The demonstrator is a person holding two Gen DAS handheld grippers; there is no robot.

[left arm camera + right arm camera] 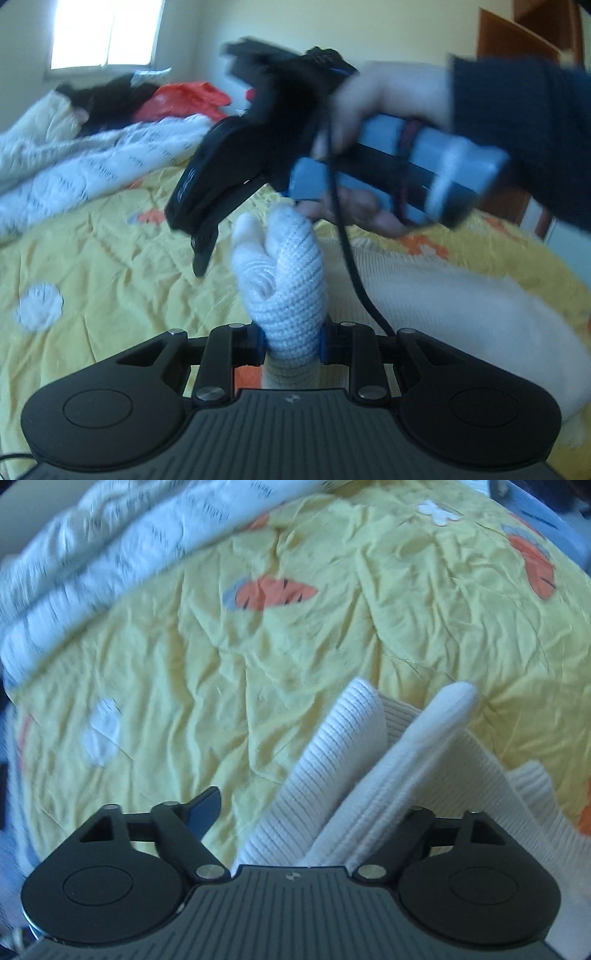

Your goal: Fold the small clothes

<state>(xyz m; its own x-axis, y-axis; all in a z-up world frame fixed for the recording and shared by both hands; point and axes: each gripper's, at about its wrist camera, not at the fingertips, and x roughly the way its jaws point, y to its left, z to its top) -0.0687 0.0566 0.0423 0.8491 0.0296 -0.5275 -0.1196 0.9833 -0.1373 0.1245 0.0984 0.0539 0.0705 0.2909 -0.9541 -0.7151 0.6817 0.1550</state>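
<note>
The white ribbed knit garment [284,280] is bunching into a thick rolled fold at the centre of the left wrist view, its long axis running up the frame from the left claw [291,343], which is clamping on it just above the yellow bedspread [110,258]. In the right wrist view the garment [332,775] is lying lower centre, its folded ends pointing toward the upper right, while the right claw [306,812] is standing apart, pressing on nothing.
</note>
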